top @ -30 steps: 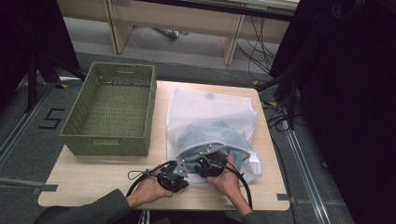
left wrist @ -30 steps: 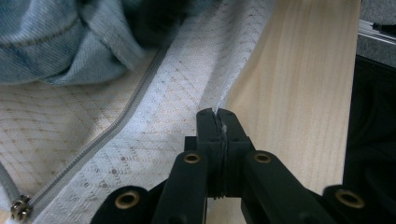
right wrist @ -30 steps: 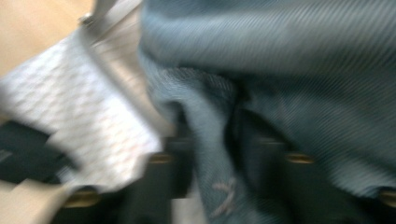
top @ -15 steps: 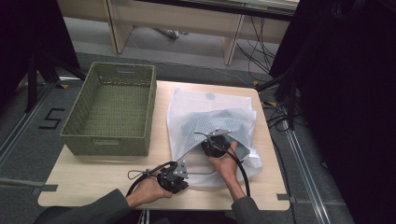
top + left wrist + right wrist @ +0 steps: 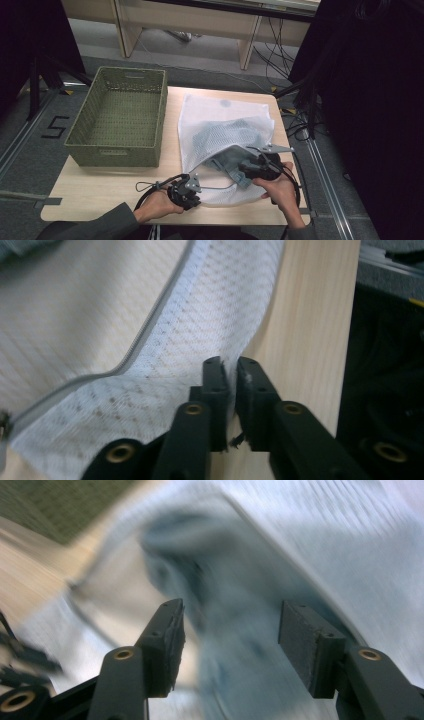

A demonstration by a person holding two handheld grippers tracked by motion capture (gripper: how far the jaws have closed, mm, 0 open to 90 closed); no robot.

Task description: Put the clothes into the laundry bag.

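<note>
Left claw point(image 5: 229, 371): low centre of the left gripper view, my jaws nearly together, pinching the thin edge of the white mesh laundry bag point(image 5: 190, 340); they have just eased open a little.
Right claw point(image 5: 230, 645): jaws spread wide and just been opening, nothing between the pads; blurred bag mesh and grey cloth lie beyond them.
Laundry bag: right half of the high view, lying on the worktop point(image 5: 100, 192), its near opening toward my hands.
Grey garment point(image 5: 227, 137): inside the bag, one end poking out at the opening by my right claw.
Green woven basket point(image 5: 120, 117): upper left of the high view, left of the bag.
</note>
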